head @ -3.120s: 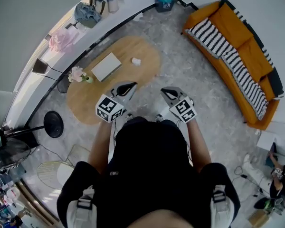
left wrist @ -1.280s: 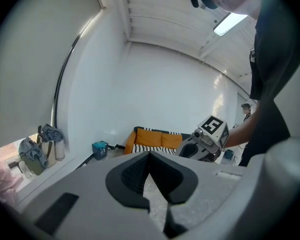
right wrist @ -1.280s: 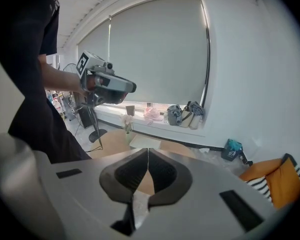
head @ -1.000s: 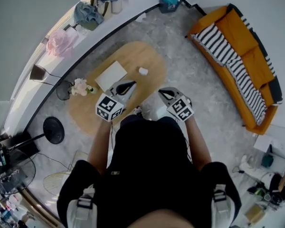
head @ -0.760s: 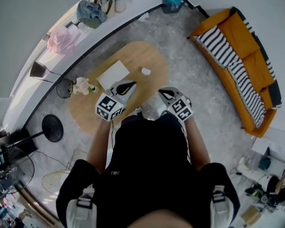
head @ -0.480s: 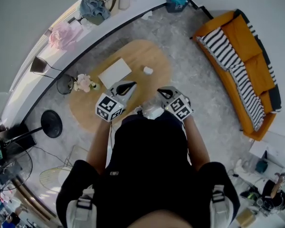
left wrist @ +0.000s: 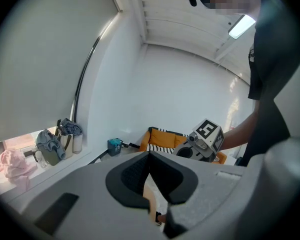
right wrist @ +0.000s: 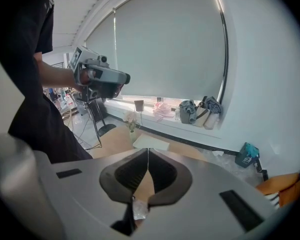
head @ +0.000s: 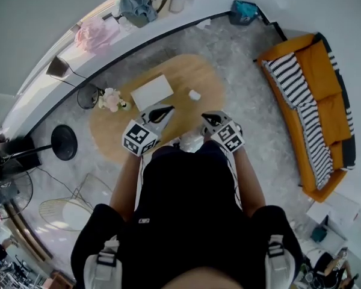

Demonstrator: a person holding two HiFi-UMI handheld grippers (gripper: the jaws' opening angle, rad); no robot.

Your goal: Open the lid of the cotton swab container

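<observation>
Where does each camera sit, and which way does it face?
Head view: on the head, facing steeply down at the wooden table; torso, arms, left gripper, right gripper show.
Left gripper view: on that gripper, facing along shut jaws toward the orange sofa; the right gripper shows.
Right gripper view: on that gripper, facing along shut jaws toward table and window sill; the left gripper shows.
Shared: all show the teal box.

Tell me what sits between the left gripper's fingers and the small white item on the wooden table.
Nothing: the head view shows only bare wooden table between the left gripper and the small white item.
</observation>
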